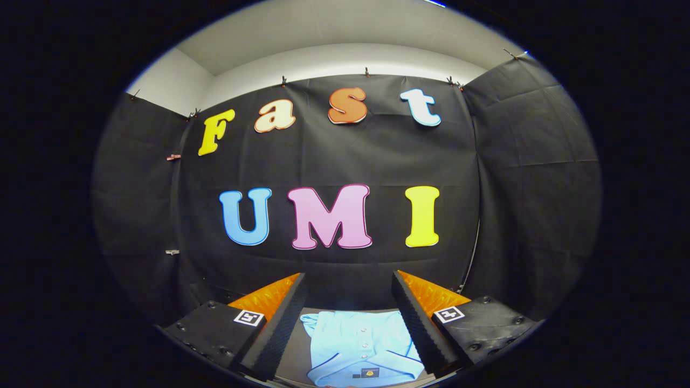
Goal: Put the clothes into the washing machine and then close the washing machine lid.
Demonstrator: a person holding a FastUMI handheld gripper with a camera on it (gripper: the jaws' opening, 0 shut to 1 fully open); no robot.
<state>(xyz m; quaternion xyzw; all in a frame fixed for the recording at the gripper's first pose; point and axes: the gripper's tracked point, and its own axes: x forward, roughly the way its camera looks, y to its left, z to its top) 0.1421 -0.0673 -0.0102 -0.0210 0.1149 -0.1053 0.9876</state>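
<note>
tongs (pixel 349 302) spread, shirt (pixel 360 349) between fingers

Black cloth (pixel 345 156) covers the far wall and both side walls, pinned by small clips (pixel 367 71) along its top edge. Above it runs a pale wall (pixel 345 56).

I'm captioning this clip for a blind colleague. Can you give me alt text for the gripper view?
A folded light blue shirt lies on a dark surface, seen between the open jaws of the gripper, which touch nothing. Beyond it hangs the booth's black cloth wall, with a pale ceiling above.
</note>
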